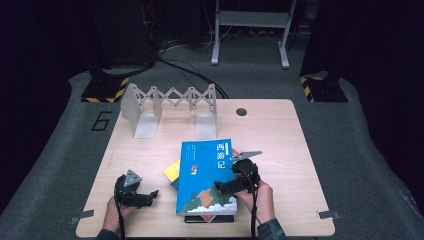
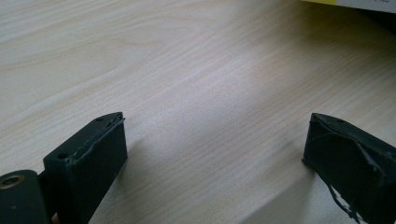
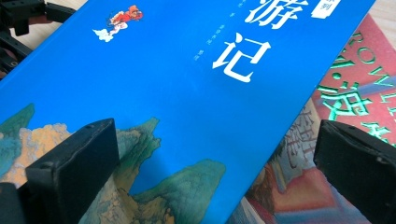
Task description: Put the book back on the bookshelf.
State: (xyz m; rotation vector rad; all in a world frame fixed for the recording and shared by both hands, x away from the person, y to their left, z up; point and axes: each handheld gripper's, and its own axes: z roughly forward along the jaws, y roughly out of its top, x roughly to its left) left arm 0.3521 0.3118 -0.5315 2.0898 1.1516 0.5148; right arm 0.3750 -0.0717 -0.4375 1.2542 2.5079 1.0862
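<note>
A blue book (image 1: 206,172) with white Chinese characters lies on top of a small stack at the table's front centre. A yellow book (image 1: 172,170) pokes out at its left, and a red book (image 3: 348,88) lies under its right edge. My right gripper (image 1: 227,182) hovers over the blue book's right front part. Its jaws stand wide apart in the right gripper view (image 3: 215,172), one over the blue cover (image 3: 187,79) and one over the red book. My left gripper (image 1: 151,196) is open over bare wood (image 2: 217,163), left of the stack.
A grey metal expanding book rack (image 1: 170,105) stands at the back left of the wooden table (image 1: 280,140). A round hole (image 1: 241,112) sits near the back edge. A corner of the yellow book (image 2: 322,1) shows far ahead of the left jaws.
</note>
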